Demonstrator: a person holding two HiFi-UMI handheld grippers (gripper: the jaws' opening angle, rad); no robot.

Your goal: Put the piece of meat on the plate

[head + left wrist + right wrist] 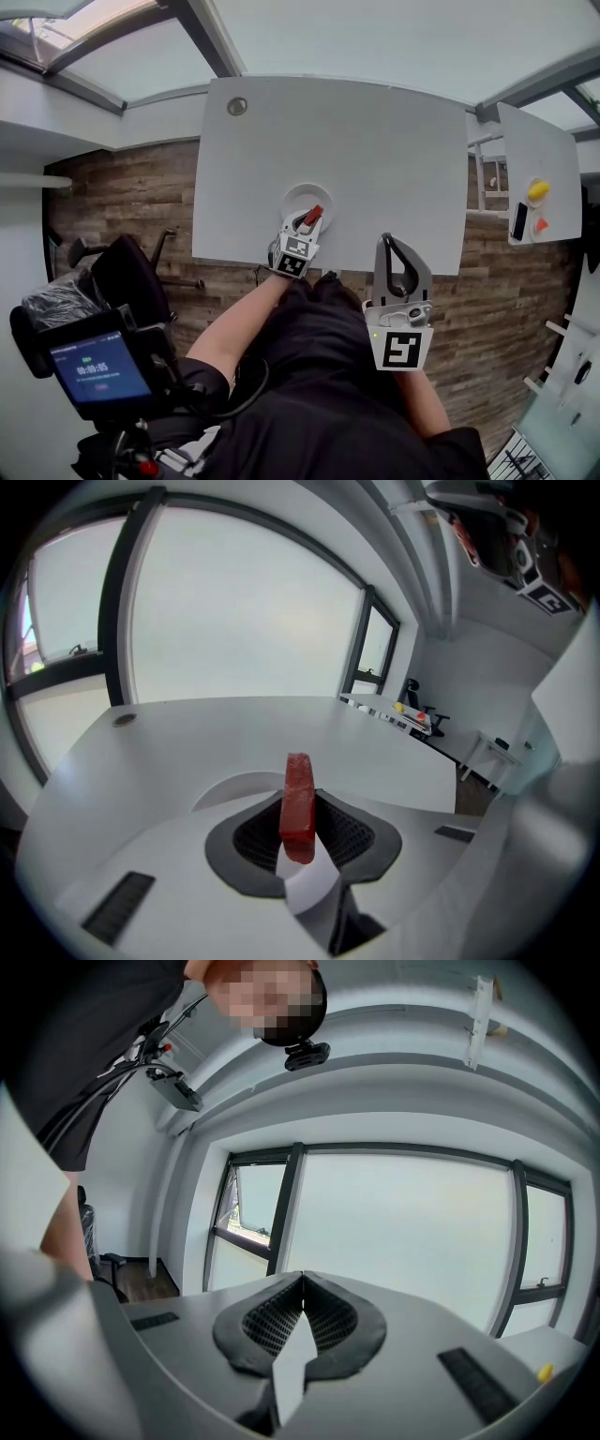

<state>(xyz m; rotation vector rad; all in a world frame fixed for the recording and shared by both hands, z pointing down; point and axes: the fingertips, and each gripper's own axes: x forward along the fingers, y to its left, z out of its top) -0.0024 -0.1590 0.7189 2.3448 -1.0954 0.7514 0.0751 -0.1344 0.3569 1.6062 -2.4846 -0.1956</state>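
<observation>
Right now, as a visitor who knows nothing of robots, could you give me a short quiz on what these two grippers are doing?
1. True or false: the jaws of the left gripper are closed on the red piece of meat.
2. In the head view, over which thing is the meat held? A) the white plate B) a metal bowl C) a wooden board
3. Fill in the blank: the jaws of the right gripper are ____ with nothing between them.

Key: 1 true; 2 A; 3 shut
</observation>
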